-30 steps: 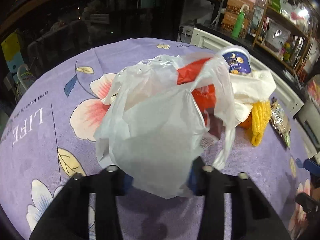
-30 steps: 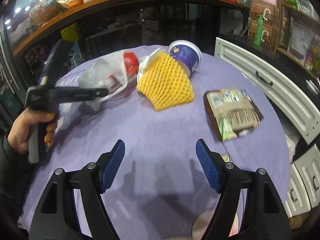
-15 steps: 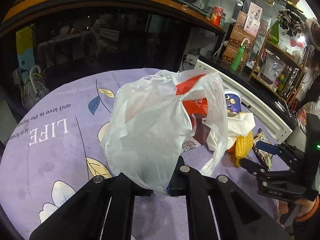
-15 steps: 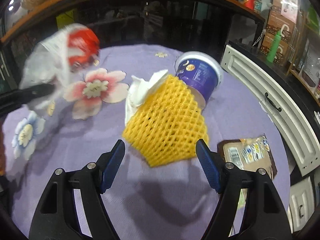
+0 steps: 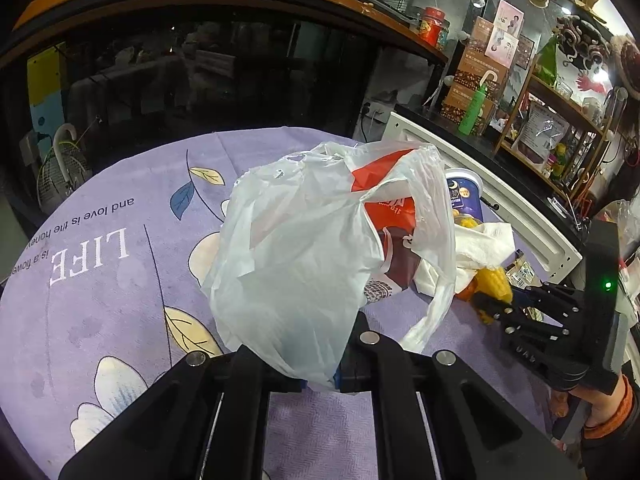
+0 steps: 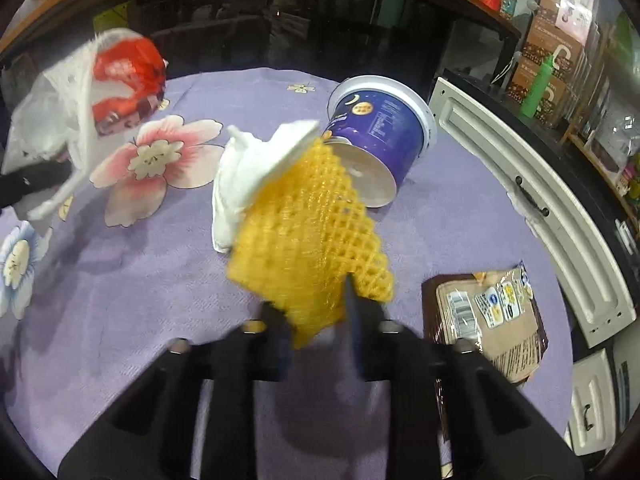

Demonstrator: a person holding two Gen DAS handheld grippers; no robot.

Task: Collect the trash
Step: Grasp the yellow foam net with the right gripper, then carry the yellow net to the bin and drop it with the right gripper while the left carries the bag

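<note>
**A:** What is on the table?

**B:** A round table under a purple flowered cloth (image 6: 120,300). Trash lies on it: a yellow foam net (image 6: 308,240), a crumpled white tissue (image 6: 244,176) touching the net's far edge, a blue tub (image 6: 380,128) tipped on its side just behind them, and a flat brown snack wrapper (image 6: 492,320) to the right, near the table's edge.

**A:** What is the left gripper doing?

**B:** The left gripper (image 5: 320,380) is clamped on the bottom of a thin white plastic bag (image 5: 300,264). The bag stands up above the claw, its mouth facing away. A red package (image 5: 384,196) shows inside it.

**A:** And the right gripper?

**B:** The right gripper (image 6: 316,328) has just been closing, and its jaws now pinch the near corner of the yellow foam net. The picture is blurred there, but the net sits squeezed between the two fingers. In the left wrist view the same gripper comes in from the right, with a hand (image 5: 600,404) behind it, holding the net beside the tissue.

**A:** Where is the bag relative to the net?

**B:** In the right wrist view the bag hangs at the far left, apart from the net.
</note>
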